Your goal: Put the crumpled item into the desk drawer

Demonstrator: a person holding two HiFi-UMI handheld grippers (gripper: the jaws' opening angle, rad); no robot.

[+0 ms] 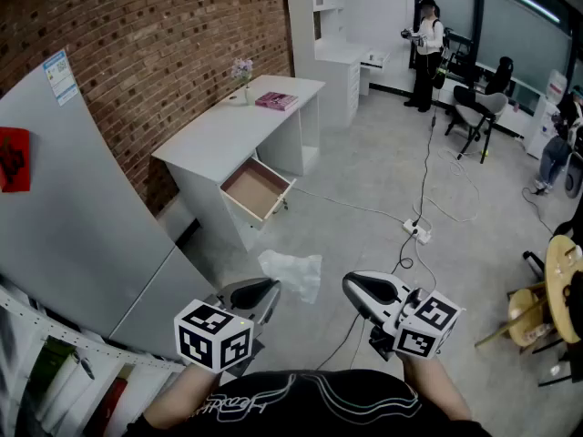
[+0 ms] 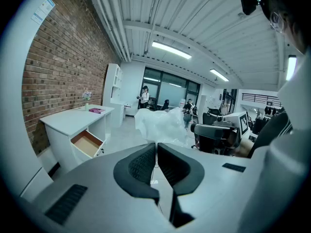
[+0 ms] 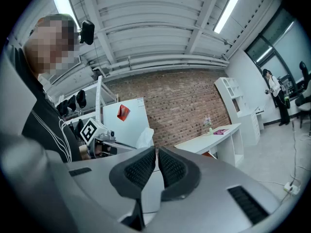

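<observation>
Two grippers were in view. The left gripper [image 2: 156,144] was clamped on a thin edge of the crumpled item [image 2: 163,125] — a white, translucent plastic sheet held up in the air, well apart from the drawer [image 1: 255,186]. The right gripper [image 3: 156,150] had its jaws together, with nothing between them. The drawer stood pulled out of a white desk [image 1: 228,133] against a brick wall [image 1: 164,35], above a smooth grey floor [image 1: 364,180].
</observation>
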